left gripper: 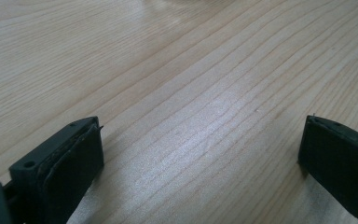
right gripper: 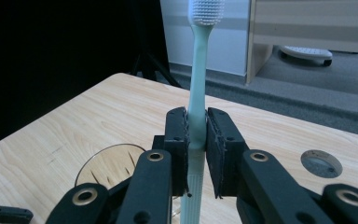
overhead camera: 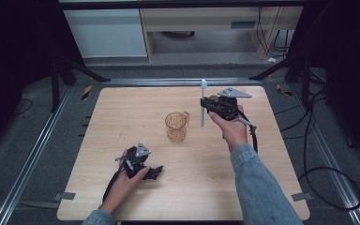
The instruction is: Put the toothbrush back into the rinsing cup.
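My left gripper (overhead camera: 153, 172) sits lowest in the high view, lower left of centre, resting on the table (overhead camera: 122, 108) with its jaws spread wide and nothing between them; in the left gripper view there is just bare wood grain past the pads.

Moving right: the amber cup (overhead camera: 176, 126) stands upright at frame centre, mouth up, handle toward the upper right.

Right again: my right gripper (overhead camera: 205, 104) hangs just right of the cup and above it in frame, clamped on the toothbrush (overhead camera: 203, 101). Its long axis is vertical, bristle head (right gripper: 207, 10) up, handle end down.

Key relation: the cup lies left of the brush and lower in frame, close but not under it yet. The right hand is the nearer one. My guess at the next move: shift left, then lower handle-first into the mouth.
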